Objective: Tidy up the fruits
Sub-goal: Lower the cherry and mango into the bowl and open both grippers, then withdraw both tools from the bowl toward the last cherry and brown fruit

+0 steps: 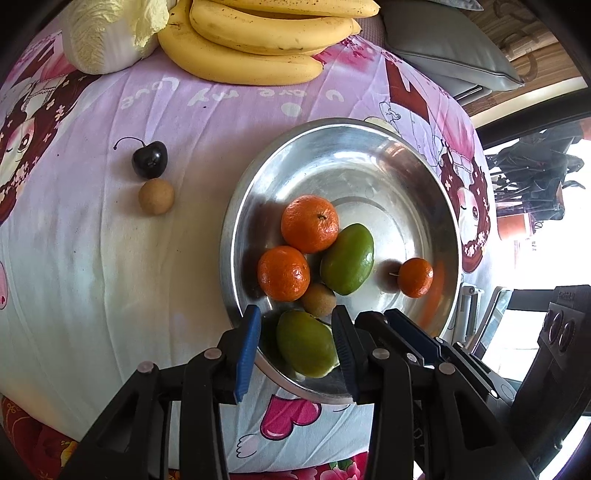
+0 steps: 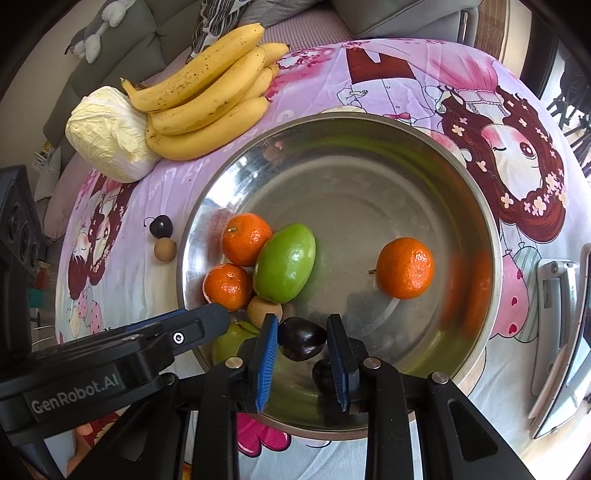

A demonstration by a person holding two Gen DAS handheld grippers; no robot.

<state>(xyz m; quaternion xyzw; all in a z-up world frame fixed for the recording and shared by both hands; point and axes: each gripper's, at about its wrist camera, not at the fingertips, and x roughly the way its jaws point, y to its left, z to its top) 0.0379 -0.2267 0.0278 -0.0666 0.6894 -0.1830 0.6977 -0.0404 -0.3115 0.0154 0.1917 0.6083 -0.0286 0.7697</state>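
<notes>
1. The left tongs [image 1: 297,341] hang over the near side of the steel basin [image 1: 369,129], their blue pads closed on a green fruit [image 1: 304,343]. I judge it is being lowered in here because this near patch of the basin floor is bare.
2. The right tongs [image 2: 301,345] sit just beside them, squeezed almost fully together on a dark cherry [image 2: 301,341]; a second dark shape below it may be its reflection, though I cannot tell.
3. Both point steeply down, which suits setting fruit on the floor of the basin rather than dropping it.
4. Already in the basin: two tangerines [image 1: 309,223] touching a second green fruit [image 1: 347,258] and a small brown fruit [image 1: 318,299], clustered to the left, with a smaller tangerine [image 1: 415,277] apart on the right.
5. Still out on the cloth-covered counter [image 1: 110,258]: a cherry with a stem [image 1: 149,158] touching another brown fruit [image 1: 156,196], well left of the basin.
6. Bananas [image 1: 258,40] and a pale cabbage [image 1: 107,33] lie at the far edge, probably too large for the crowded basin.
</notes>
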